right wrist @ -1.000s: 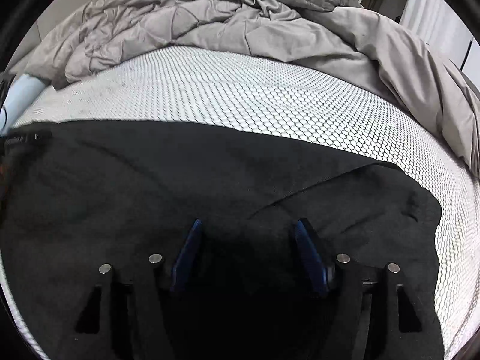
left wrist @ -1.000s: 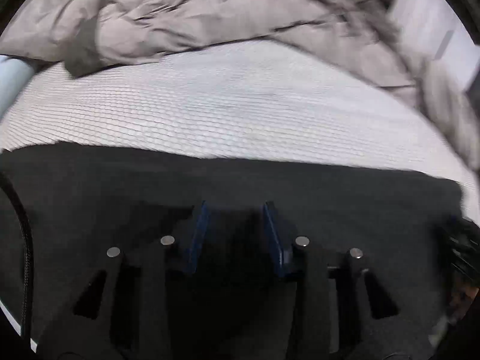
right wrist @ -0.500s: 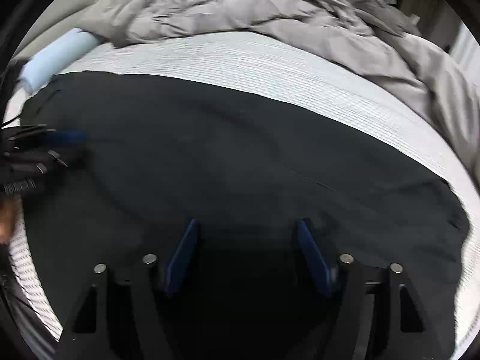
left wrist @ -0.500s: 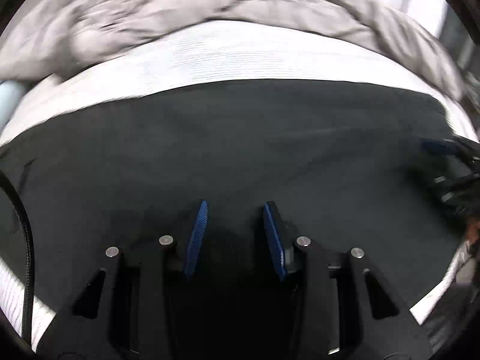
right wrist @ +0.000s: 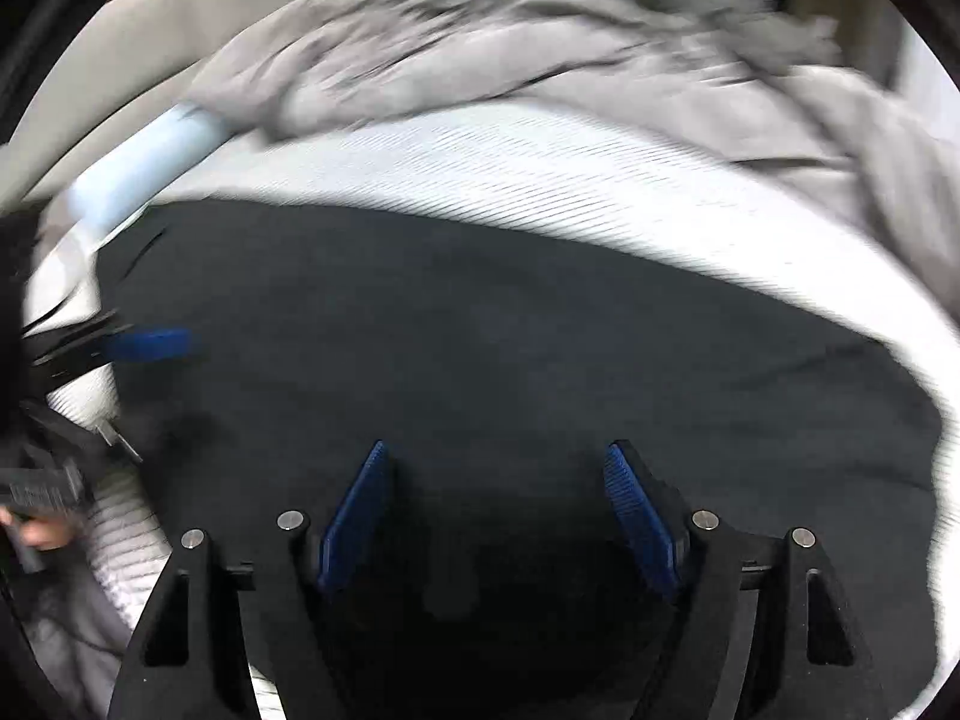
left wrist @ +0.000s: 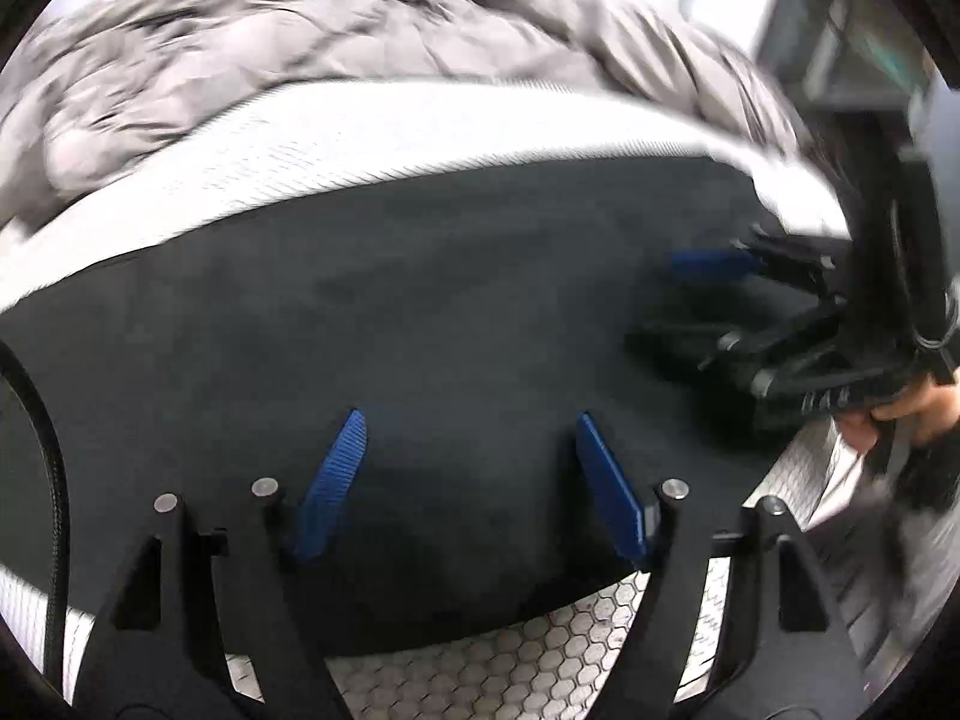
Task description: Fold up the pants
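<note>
Pants (left wrist: 420,312) lie flat on the white honeycomb mattress cover (left wrist: 528,654), dark slab with long axis running left to right across both views, grey duvet (right wrist: 540,60) bunched behind. Left gripper (left wrist: 468,480) hangs over the near edge toward the left end, jaws opening, nothing between the pads, cloth only below them. Right gripper (right wrist: 498,510) sits over the right part, jaws wide, also empty. Each gripper shows at the side of the other's view, so they flank the pants. Judgement: fold so far looks laid down; next fold likely runs end to end, each hand takes its nearer end. Frames blurred, edges uncertain
</note>
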Action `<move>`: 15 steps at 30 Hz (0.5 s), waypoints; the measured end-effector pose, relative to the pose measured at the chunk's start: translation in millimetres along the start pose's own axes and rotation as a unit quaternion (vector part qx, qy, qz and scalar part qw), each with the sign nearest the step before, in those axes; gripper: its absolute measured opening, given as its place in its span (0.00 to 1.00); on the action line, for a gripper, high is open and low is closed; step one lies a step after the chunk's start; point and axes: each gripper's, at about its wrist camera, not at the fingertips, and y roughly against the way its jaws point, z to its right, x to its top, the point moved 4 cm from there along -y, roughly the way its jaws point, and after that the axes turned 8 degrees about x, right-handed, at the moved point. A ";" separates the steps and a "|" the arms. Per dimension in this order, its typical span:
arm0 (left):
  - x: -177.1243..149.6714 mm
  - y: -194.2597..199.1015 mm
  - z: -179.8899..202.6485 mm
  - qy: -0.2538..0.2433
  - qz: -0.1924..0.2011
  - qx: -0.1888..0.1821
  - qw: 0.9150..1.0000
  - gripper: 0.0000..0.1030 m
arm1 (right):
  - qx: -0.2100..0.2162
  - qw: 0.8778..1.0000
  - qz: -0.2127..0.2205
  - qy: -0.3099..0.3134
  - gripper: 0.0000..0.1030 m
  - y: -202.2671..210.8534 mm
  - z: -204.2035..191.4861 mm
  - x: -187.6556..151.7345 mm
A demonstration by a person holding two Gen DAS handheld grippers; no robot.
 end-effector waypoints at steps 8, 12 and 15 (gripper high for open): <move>-39.0 20.6 -94.3 0.084 -0.010 0.083 0.993 0.68 | -0.090 0.994 -0.045 0.045 0.75 7.3 42.6 -30.2; -55.4 32.1 -157.3 0.142 -0.007 0.117 0.983 0.65 | -0.159 0.986 -0.035 -0.033 0.78 25.6 97.9 -35.9; -53.7 47.8 -174.2 0.145 0.020 0.125 0.981 0.63 | -0.140 0.989 -0.010 -0.052 0.74 30.2 96.6 -29.1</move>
